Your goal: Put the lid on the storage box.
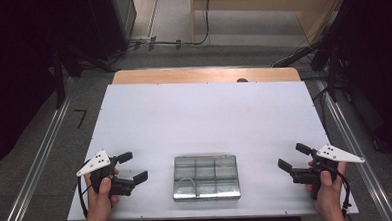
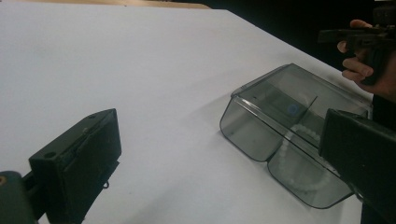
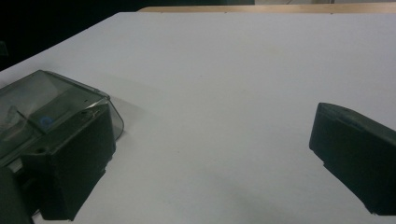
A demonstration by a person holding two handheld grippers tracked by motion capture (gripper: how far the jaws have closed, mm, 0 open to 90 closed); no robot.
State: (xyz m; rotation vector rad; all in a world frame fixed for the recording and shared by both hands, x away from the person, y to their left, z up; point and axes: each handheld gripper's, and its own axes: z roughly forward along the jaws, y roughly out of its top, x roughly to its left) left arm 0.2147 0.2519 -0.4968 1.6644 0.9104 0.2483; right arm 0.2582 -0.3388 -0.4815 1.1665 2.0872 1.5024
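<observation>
2 grippers — left (image 1: 133, 168), right (image 1: 292, 156), both spread, holding nothing — are flanking the closed box (image 1: 206, 177); next, probably closing in on its sides

Black grippers (image 1: 134, 169), blocky jaws, grey triangular plates, trailing cables

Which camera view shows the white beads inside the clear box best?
The left gripper view: the white beads curve visibly through a compartment of the clear box. The high view shows them as a faint pale loop. The right gripper view shows one box corner; beads cannot be told.
</observation>
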